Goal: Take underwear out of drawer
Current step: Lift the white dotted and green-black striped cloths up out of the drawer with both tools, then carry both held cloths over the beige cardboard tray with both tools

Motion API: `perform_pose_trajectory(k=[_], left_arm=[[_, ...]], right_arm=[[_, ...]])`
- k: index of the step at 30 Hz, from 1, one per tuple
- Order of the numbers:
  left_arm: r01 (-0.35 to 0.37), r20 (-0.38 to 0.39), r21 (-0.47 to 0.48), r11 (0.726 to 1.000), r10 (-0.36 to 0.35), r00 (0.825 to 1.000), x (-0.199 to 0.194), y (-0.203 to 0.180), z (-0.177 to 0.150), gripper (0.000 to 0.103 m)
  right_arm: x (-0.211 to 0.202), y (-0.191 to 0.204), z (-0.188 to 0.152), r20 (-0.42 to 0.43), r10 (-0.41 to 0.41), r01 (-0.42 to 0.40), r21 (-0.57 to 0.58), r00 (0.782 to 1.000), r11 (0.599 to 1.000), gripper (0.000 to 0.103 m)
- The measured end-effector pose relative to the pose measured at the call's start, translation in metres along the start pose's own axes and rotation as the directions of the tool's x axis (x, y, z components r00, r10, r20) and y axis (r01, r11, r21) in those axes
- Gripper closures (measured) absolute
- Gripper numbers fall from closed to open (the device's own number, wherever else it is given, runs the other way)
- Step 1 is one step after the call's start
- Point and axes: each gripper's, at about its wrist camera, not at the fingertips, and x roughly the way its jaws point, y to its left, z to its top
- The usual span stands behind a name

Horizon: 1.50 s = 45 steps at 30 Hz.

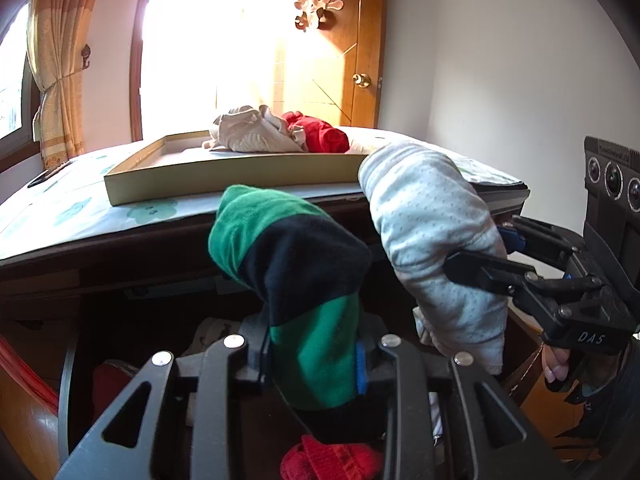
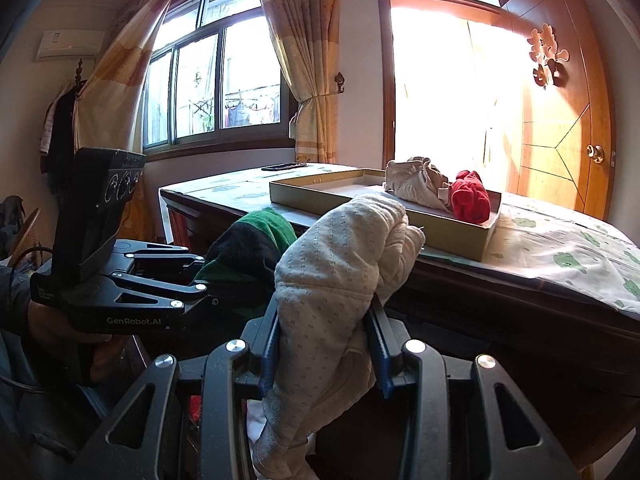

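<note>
Your left tool (image 1: 312, 364) is clamped on the green-and-black underwear (image 1: 296, 280), your right tool (image 2: 324, 356) on the pale dotted underwear (image 2: 340, 264); the tray (image 1: 224, 180) lies beyond, upper centre.

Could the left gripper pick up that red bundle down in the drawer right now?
Probably not: the left gripper is already shut on the green and black underwear, which hangs over the red bundle. It would need emptying first.
</note>
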Motion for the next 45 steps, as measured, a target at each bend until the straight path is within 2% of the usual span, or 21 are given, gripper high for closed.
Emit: perform_pose_trajectory(k=[25,45], left_arm=[[-0.044,0.098,0.028,0.999,0.041,0.994,-0.016,0.004,0.010,0.075],[-0.054,0.132,0.045,0.998,0.047,0.990,-0.025,0.006,0.021,0.075]], right_arm=[[-0.015,0.004,0.000,0.093,-0.013,0.015,-0.024,0.996,1.000,0.062],[-0.011,0.003,0.009,0.098,0.000,0.001,-0.013,0.995,1.000,0.061]])
